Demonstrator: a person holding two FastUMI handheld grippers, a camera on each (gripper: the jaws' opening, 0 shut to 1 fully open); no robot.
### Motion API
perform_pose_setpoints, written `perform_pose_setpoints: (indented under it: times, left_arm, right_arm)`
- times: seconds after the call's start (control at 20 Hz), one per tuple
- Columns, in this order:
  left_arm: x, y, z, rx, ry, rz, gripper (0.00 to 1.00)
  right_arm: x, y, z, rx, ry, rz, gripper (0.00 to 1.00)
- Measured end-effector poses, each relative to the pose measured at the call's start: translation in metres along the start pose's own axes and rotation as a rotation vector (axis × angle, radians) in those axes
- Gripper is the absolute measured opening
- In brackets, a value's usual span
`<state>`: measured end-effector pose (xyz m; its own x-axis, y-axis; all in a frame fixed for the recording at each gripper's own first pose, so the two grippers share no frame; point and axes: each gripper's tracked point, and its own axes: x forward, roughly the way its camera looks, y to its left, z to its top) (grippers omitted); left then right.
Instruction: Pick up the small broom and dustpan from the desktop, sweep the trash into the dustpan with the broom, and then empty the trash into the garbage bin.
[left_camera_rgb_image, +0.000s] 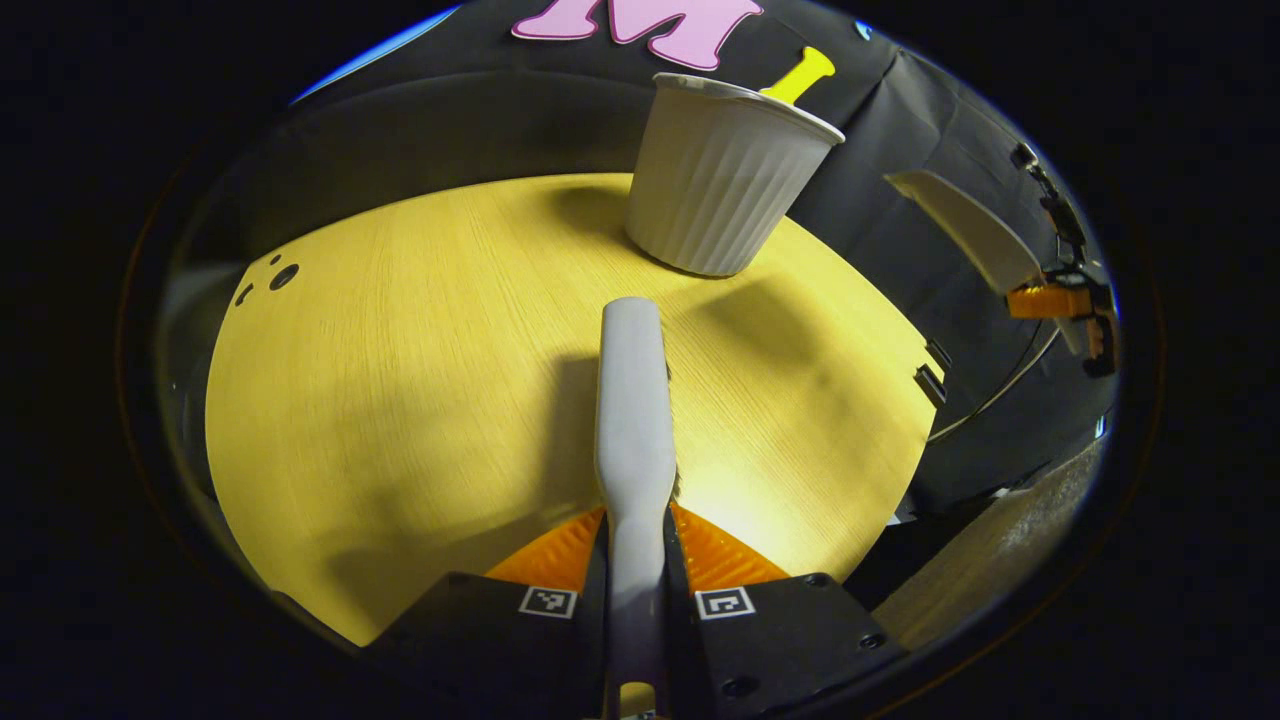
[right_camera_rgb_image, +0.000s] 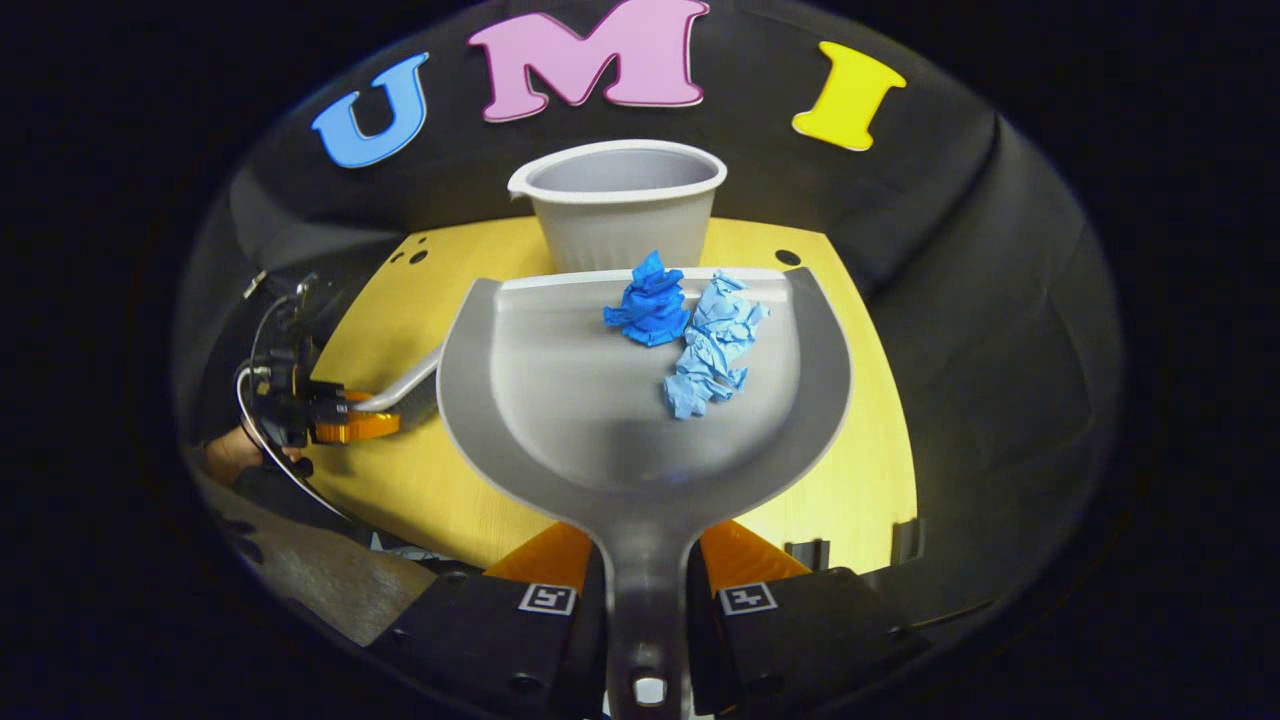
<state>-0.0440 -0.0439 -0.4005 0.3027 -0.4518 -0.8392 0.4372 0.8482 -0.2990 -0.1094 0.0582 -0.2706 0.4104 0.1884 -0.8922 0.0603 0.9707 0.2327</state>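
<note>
My right gripper (right_camera_rgb_image: 645, 585) clamps the dustpan (right_camera_rgb_image: 640, 400) holding blue paper scraps (right_camera_rgb_image: 690, 335), my left gripper (left_camera_rgb_image: 637, 575) clamps the broom (left_camera_rgb_image: 633, 420); next I judge the dustpan needs tipping into the bin (right_camera_rgb_image: 620, 205) beyond it.

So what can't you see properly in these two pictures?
- Left gripper view: the bristles of the small grey broom are mostly hidden behind its own handle.
- Left gripper view: the inside of the white ribbed plastic bin is hidden by its wall.
- Right gripper view: the bin's base is hidden behind the grey plastic dustpan.
- Right gripper view: the tabletop under the dustpan, which carries two crumpled blue paper balls, is covered.
</note>
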Motion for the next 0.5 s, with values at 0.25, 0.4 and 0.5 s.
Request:
perform_pose_setpoints:
  times: [0.25, 0.4, 0.5]
  left_arm:
    - [0.000, 0.003, -0.002, 0.004, 0.001, -0.008, 0.29]
    - [-0.003, 0.006, -0.001, 0.009, -0.003, -0.009, 0.29]
    - [-0.004, 0.007, -0.002, 0.006, -0.006, -0.004, 0.29]
  right_arm:
    - [-0.027, -0.022, 0.070, 0.027, -0.058, -0.053, 0.36]
    - [-0.024, -0.031, 0.110, -0.013, -0.074, -0.077, 0.37]
    - [-0.019, -0.036, 0.133, -0.057, -0.068, -0.103, 0.37]
